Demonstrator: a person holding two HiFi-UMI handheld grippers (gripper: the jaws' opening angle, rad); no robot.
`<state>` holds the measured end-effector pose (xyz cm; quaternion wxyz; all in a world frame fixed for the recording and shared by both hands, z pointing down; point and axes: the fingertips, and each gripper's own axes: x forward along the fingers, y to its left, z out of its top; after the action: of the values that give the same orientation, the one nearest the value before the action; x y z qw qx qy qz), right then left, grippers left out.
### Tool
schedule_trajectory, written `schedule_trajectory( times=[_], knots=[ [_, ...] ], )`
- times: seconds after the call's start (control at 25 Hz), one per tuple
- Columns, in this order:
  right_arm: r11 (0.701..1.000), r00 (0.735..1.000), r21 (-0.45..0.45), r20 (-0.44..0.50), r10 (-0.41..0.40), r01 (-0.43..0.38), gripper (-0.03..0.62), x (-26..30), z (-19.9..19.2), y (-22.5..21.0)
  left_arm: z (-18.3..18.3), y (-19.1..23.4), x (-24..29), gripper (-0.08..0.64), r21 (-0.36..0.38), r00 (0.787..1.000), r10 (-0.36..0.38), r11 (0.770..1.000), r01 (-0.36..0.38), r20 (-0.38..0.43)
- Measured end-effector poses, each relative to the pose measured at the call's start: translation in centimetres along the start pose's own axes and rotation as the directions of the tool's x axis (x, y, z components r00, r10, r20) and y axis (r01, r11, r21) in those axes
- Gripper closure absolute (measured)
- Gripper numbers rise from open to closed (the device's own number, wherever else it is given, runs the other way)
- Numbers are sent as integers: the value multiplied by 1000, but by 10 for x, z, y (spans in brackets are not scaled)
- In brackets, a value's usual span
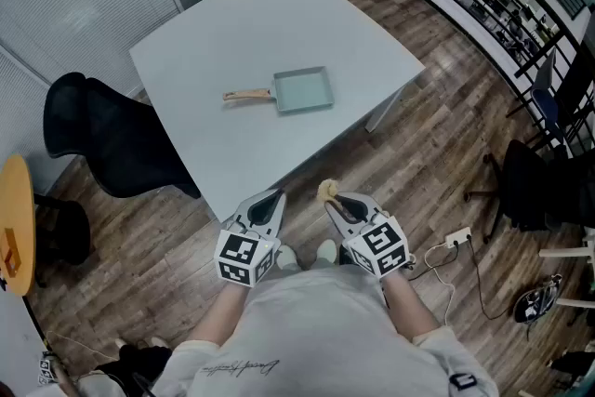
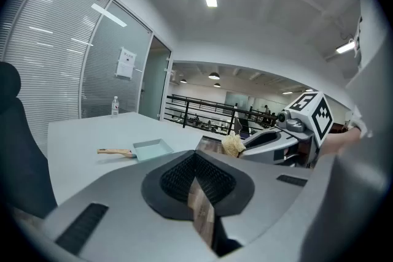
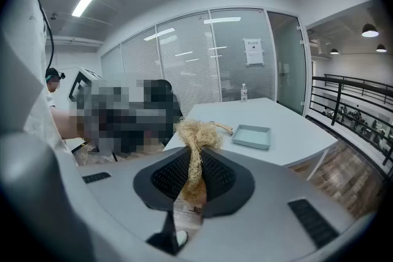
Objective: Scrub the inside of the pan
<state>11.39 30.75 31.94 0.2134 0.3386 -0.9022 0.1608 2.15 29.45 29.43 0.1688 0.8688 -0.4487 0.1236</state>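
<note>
Nearest the camera, the person's pale shirt [image 1: 316,321] fills the bottom of the head view. Both grippers are held out just short of the near edge of the table [image 1: 204,42]. On the left, the left gripper [image 1: 268,203] has its jaws pressed together on nothing. To its right, the right gripper [image 1: 339,202] pinches a straw-coloured scrubber [image 1: 327,191], whose tuft sticks out past the jaw tips. The pan [image 1: 302,90] lies well beyond both, near the middle of the table, with its handle pointing left and nothing touching it.

The pan looks light and sits loose, so scrubbing could slide or spin it unless the handle is steadied. The left jaws would have to open first. The scrubber is gripped by a thin waist of fibres, so hard rubbing may pull it free.
</note>
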Motion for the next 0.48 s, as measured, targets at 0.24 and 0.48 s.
schedule_trajectory(
  times=[0.24, 0.48],
  knots=[
    [1000, 1000, 14, 10, -8, 7, 526, -2, 1, -6, 2, -3, 3, 549, 5, 1000, 0, 1000, 0, 2],
    [1000, 1000, 24, 15, -8, 8, 525, -9, 1, -18, 7, -8, 8, 549, 8, 1000, 13, 1000, -13, 9]
  ],
)
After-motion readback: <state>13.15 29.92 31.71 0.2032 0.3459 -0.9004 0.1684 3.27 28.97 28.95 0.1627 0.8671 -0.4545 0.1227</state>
